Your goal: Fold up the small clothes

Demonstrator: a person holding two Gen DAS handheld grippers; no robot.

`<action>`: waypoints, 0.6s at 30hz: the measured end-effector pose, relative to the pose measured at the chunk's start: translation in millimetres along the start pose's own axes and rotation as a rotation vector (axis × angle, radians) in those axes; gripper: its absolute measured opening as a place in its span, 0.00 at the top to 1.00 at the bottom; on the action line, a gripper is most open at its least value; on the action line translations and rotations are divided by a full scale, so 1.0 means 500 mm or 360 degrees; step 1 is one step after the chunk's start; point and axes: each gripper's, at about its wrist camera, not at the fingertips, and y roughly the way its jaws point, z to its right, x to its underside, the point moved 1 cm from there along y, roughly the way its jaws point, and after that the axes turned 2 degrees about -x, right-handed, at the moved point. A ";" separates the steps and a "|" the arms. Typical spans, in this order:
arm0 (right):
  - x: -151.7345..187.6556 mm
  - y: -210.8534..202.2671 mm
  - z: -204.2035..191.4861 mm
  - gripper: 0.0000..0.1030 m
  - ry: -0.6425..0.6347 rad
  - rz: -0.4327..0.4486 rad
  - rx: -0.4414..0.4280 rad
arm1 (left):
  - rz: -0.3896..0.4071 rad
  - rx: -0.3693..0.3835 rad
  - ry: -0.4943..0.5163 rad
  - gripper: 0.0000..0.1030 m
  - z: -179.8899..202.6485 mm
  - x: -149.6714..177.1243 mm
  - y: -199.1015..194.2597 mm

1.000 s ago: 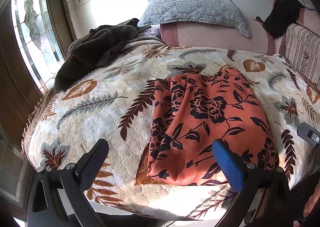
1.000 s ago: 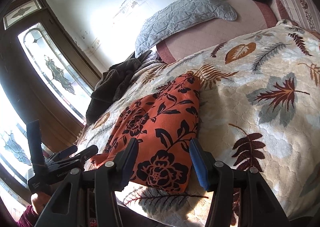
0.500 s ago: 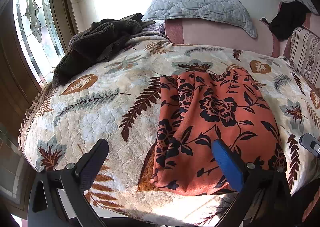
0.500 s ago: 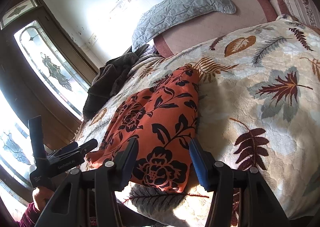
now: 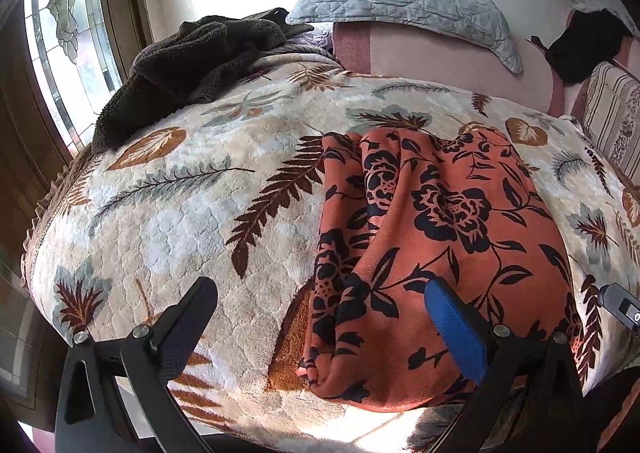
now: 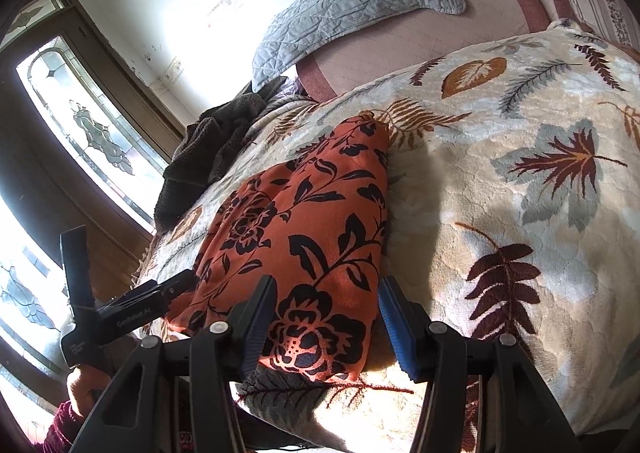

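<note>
Looking along the left wrist view: the left gripper (image 5: 320, 329) hangs released, jaws spread wide, nothing between them. Its near-side blue pad sits over the orange black-flowered garment (image 5: 436, 237), the other over the cream leaf-patterned plush bedspread (image 5: 168, 213), so the jaws straddle the garment's left folded edge; likely lining up to pinch it. Garment lies lengthwise on the bedspread, near the front edge, its left side doubled in soft pleats. A dark brown fleece heap (image 5: 188, 65) sits far back by the stained-glass window (image 5: 64, 33), well apart; a grey quilted pillow (image 5: 404, 5) rests on the pink headboard cushion (image 5: 440, 57). At far right edge, a tip of the other tool shows.

Right wrist view: the right gripper (image 6: 326, 323) is also released, jaws roughly half spread, framing the garment's near right corner without pressing it. My read: both tools are staged at the near hem for a lift-and-fold away. The left gripper appears at lower left, held in a person's hand (image 6: 82, 387), burgundy sleeve (image 6: 60, 433) below.
</note>
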 end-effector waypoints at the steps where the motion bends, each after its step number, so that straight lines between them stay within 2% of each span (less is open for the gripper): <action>1: 0.001 0.002 0.000 0.45 -0.0002 -0.0005 0.0003 | -0.0003 0.0003 -0.0004 0.00 -0.001 0.000 0.002; 18: 0.007 0.018 -0.006 0.45 -0.0023 -0.0037 0.0034 | -0.0039 0.0012 -0.0035 0.00 -0.017 0.002 0.025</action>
